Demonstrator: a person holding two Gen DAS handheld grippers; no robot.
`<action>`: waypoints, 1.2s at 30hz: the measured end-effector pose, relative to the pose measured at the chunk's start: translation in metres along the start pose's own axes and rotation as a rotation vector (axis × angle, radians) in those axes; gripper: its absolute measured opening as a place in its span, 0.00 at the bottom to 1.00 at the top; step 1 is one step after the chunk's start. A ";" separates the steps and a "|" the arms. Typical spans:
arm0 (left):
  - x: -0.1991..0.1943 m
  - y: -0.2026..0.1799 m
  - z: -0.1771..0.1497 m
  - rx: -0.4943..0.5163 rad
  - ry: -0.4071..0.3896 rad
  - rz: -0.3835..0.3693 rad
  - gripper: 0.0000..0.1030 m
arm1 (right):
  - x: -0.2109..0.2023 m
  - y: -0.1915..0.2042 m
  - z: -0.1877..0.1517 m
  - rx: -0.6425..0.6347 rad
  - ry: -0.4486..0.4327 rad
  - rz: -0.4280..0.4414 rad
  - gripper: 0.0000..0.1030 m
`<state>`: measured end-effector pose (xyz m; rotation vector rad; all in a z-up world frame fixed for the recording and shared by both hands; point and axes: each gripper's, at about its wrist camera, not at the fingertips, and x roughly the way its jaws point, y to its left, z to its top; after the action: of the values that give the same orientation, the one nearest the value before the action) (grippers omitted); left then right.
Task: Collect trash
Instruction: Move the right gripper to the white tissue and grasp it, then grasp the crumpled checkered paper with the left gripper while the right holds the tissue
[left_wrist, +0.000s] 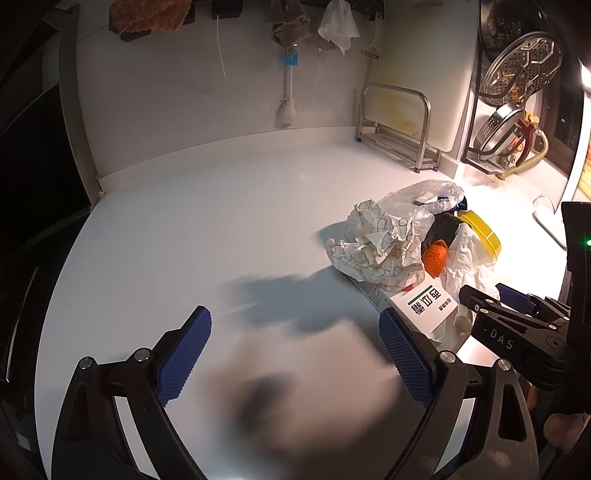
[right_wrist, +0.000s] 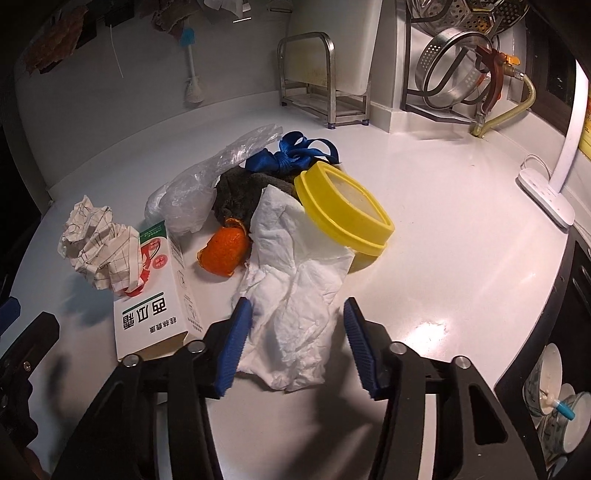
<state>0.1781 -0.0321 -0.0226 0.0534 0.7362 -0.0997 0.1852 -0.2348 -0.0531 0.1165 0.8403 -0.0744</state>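
Note:
A pile of trash lies on the white counter (right_wrist: 443, 229): a white paper towel (right_wrist: 295, 295), an orange peel (right_wrist: 223, 253), a yellow lid (right_wrist: 343, 206), a white carton (right_wrist: 155, 295), crumpled checked paper (right_wrist: 96, 247), a clear plastic bag (right_wrist: 192, 192), a dark cloth (right_wrist: 240, 192) and a blue ribbon (right_wrist: 291, 151). My right gripper (right_wrist: 297, 317) is open, its fingers either side of the paper towel's near end. My left gripper (left_wrist: 295, 325) is open and empty over bare counter, left of the pile (left_wrist: 399, 240). The right gripper shows in the left wrist view (left_wrist: 491, 295).
A steel rack (right_wrist: 310, 81) and a dish rack with strainers (right_wrist: 458, 70) stand at the back wall. A white power strip (right_wrist: 546, 195) and lamp stem (right_wrist: 572, 122) are at the right. Brushes and cloths hang on the wall. Bowls (right_wrist: 554, 398) sit below the counter's right edge.

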 end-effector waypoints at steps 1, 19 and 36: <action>0.000 -0.001 0.000 0.000 0.003 -0.001 0.88 | -0.001 0.000 -0.001 -0.002 -0.005 0.004 0.35; 0.014 -0.020 0.017 -0.034 0.035 -0.043 0.88 | -0.055 -0.028 -0.035 0.046 -0.109 0.068 0.13; 0.054 -0.048 0.038 -0.016 0.070 -0.031 0.73 | -0.062 -0.038 -0.042 0.054 -0.135 0.111 0.13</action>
<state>0.2381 -0.0870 -0.0313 0.0298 0.8080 -0.1220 0.1084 -0.2660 -0.0377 0.2060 0.6961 -0.0005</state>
